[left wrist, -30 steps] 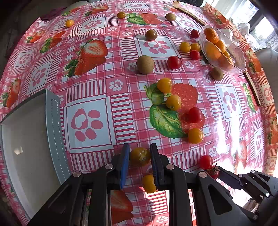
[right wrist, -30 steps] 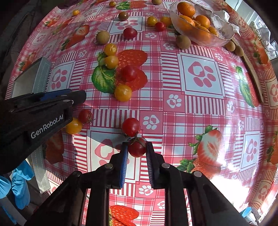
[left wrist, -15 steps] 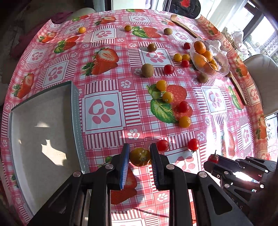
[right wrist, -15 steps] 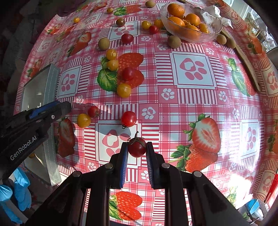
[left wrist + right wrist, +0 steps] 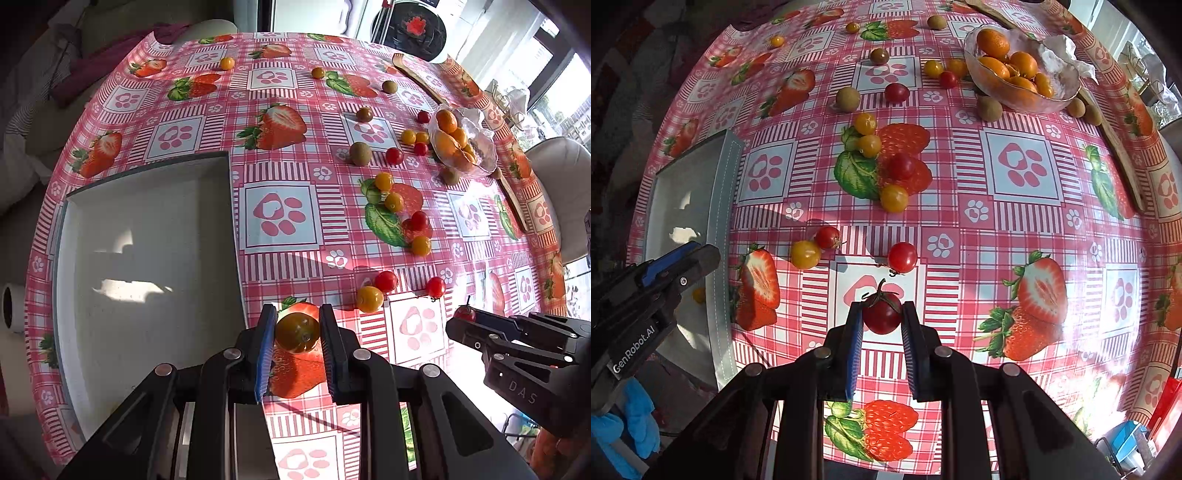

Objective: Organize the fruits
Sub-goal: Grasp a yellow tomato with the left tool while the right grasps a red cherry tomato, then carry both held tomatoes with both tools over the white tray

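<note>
Left gripper (image 5: 297, 332) clamped on one greenish-brown tomato (image 5: 297, 332), raised above the tabletop (image 5: 280, 177) just right of one grey tray (image 5: 147, 258). Right gripper (image 5: 882, 314) clamped on one dark red stemmed tomato (image 5: 882, 314), held over the cloth. Just ahead of it: two red tomatoes, one yellow. Farther off, one glass bowl (image 5: 1060, 99) of oranges.

Red-checked strawberry-print tablecloth (image 5: 295, 177) spread across the worktop; long wooden spoon (image 5: 1115, 140) lying along the far right edge; white chair (image 5: 565, 177) just beyond; crumpled tissue (image 5: 1063, 51) behind.
</note>
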`<act>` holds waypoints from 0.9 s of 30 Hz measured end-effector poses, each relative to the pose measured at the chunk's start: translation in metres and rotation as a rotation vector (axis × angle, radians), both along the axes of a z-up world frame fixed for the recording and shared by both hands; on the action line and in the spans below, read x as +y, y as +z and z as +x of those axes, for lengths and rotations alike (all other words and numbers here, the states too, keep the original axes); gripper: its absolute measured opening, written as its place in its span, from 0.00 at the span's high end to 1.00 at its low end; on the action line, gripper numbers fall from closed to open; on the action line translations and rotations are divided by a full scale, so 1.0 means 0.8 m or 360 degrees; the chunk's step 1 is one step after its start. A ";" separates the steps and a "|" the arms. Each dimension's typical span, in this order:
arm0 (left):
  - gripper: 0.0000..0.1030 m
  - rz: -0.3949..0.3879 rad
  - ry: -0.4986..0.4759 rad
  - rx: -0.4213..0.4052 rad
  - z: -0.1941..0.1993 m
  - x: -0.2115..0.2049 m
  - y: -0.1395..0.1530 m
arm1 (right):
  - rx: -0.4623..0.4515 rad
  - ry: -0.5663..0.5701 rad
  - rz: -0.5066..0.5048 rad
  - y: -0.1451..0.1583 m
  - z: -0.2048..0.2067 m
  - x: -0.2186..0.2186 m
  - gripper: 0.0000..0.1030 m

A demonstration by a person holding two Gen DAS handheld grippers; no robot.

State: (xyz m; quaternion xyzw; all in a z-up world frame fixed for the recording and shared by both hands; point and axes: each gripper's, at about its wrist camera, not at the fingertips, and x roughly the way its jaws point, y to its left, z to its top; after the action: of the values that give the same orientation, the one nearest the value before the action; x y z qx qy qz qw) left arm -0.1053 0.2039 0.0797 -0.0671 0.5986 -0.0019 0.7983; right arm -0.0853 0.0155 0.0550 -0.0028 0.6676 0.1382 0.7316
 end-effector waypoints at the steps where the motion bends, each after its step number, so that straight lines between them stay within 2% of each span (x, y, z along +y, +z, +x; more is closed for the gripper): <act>1: 0.76 0.0002 0.0012 -0.0003 -0.003 0.005 0.001 | -0.0005 0.0015 0.0001 0.002 0.000 0.005 0.78; 16: 0.75 0.0042 0.0264 0.0016 -0.049 0.100 -0.006 | -0.0055 0.0259 0.0051 0.029 0.005 0.114 0.78; 27: 0.75 0.0077 0.0430 0.0041 -0.071 0.162 -0.021 | -0.0053 0.0437 0.0089 0.029 -0.003 0.195 0.78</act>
State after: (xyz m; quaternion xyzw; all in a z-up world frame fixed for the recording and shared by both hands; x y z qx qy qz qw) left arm -0.1617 0.3338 0.0627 -0.1279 0.5941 0.1207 0.7850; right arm -0.0874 0.1718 0.0779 -0.0762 0.6447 0.2555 0.7164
